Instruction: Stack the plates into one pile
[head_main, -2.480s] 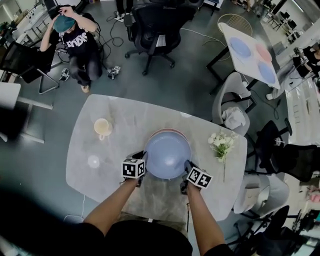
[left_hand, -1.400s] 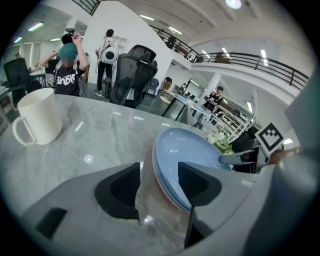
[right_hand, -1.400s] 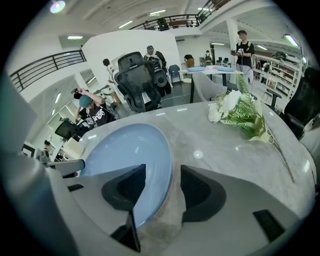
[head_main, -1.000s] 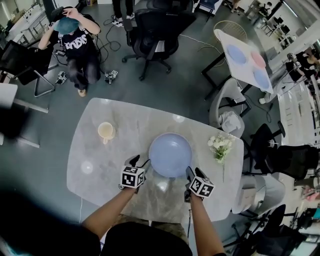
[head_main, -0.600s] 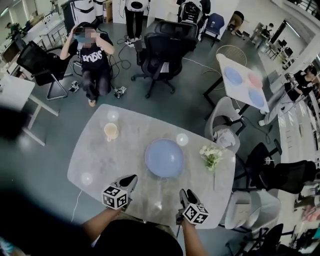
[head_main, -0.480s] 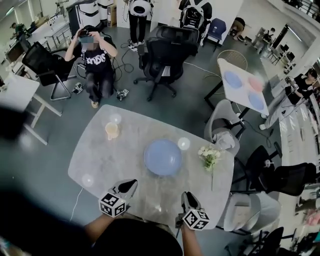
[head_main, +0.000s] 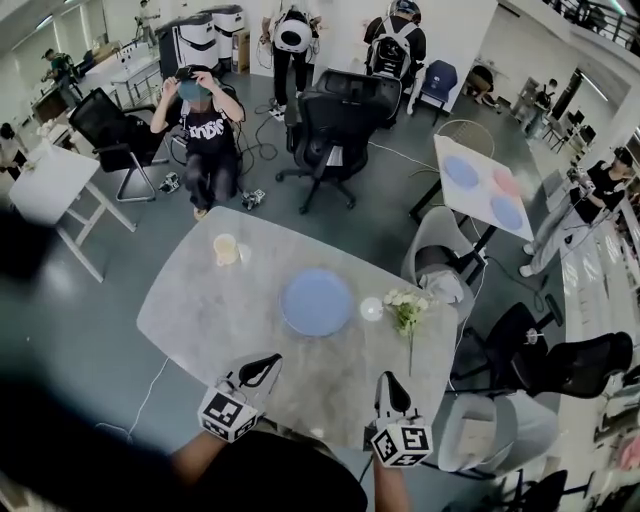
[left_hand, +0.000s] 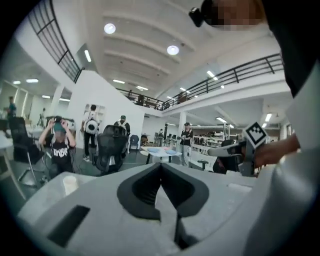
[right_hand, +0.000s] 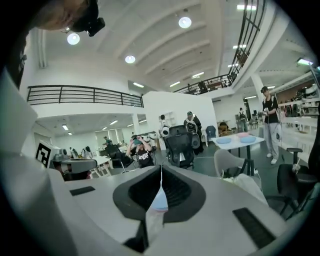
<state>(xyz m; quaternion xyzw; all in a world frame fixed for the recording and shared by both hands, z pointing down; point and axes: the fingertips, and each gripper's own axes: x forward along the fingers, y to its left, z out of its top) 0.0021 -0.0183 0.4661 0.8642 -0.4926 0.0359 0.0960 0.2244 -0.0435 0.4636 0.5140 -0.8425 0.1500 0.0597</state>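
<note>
A pile of plates with a pale blue plate (head_main: 316, 302) on top rests in the middle of the grey marble table (head_main: 190, 305). Both grippers hang near the table's front edge, well short of the pile. My left gripper (head_main: 266, 364) is shut and empty; its jaws meet in a closed line in the left gripper view (left_hand: 161, 167). My right gripper (head_main: 388, 381) has just closed with nothing between its jaws, which touch in the right gripper view (right_hand: 161, 172). A sliver of the blue plate (right_hand: 159, 201) shows below their tips.
A cream mug (head_main: 225, 248) stands at the table's far left, white flowers (head_main: 405, 306) and a small glass (head_main: 371, 309) to the right of the pile. Office chairs (head_main: 325, 130), a seated person (head_main: 205, 125) and a side table with plates (head_main: 480, 185) surround the table.
Both grippers have drawn back from the plate pile toward the near edge and risen. Their jaws, open beside the pile before, are now shut. The head view takes in more of the room.
</note>
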